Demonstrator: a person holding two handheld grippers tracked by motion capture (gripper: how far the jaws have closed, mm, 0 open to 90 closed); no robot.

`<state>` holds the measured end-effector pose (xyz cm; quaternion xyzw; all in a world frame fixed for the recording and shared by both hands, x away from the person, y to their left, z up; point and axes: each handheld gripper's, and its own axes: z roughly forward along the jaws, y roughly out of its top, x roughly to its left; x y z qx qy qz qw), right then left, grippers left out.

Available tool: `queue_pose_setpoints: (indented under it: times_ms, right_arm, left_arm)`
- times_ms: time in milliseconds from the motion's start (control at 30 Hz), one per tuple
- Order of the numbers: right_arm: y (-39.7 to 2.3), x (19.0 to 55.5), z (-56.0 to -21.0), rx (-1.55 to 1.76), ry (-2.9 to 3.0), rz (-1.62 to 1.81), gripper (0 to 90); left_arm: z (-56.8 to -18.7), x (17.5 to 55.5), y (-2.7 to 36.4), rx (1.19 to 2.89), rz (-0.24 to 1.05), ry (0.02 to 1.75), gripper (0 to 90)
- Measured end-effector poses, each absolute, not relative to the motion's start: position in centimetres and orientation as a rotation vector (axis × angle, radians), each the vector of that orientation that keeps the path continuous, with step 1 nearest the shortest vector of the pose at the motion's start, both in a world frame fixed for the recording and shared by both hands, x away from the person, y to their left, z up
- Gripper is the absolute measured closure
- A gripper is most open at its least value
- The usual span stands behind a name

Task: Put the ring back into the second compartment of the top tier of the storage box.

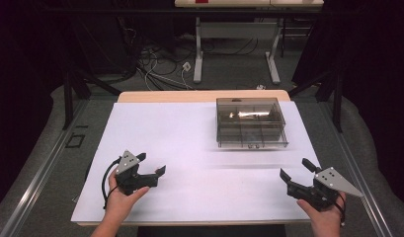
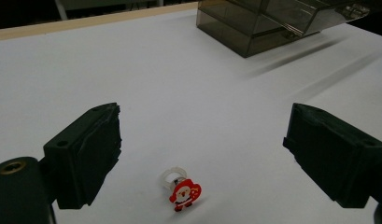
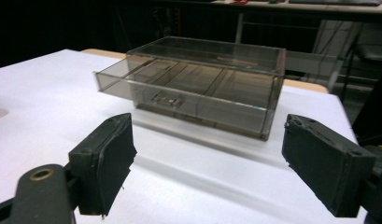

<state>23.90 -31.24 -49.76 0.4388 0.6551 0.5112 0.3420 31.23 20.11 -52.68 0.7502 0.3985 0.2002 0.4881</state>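
While the Santa ring (image 2: 181, 191) lies loose near the desk's (image 1: 189, 148) left front edge, we hold both grippers, left (image 1: 151, 164) and right (image 1: 293, 168), wide open and empty, the left aimed to pick it up, the box (image 1: 250, 121) standing far right.

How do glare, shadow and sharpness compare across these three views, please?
High view: a bright glare streak on the smoky plastic box, a smeared shadow band on the white table, dark surroundings. Left gripper view: the Santa ring is sharp and the box soft. Right gripper view: the box's drawer is clear, its shadow soft.
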Motion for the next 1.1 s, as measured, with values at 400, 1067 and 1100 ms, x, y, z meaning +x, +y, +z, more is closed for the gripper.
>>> queue_pose_setpoints:
  times_ms: [400, 1067, 1100]
  right_arm:
    - [-31.3, 23.9, -50.3, 1.148, 1.734, 1.32, 16.3]
    - [-31.5, 24.1, -50.7, 1.155, 1.749, 1.334, 16.4]
    - [-31.5, 24.1, -50.7, 1.155, 1.747, 1.335, 16.4]
  left_arm:
    - [-53.4, 32.0, 20.0, 1.872, 0.456, 1.031, 21.9]
    - [-54.5, 32.6, 19.3, 1.956, 0.431, 1.113, 27.1]
    - [-54.5, 32.7, 19.2, 1.962, 0.426, 1.11, 28.1]
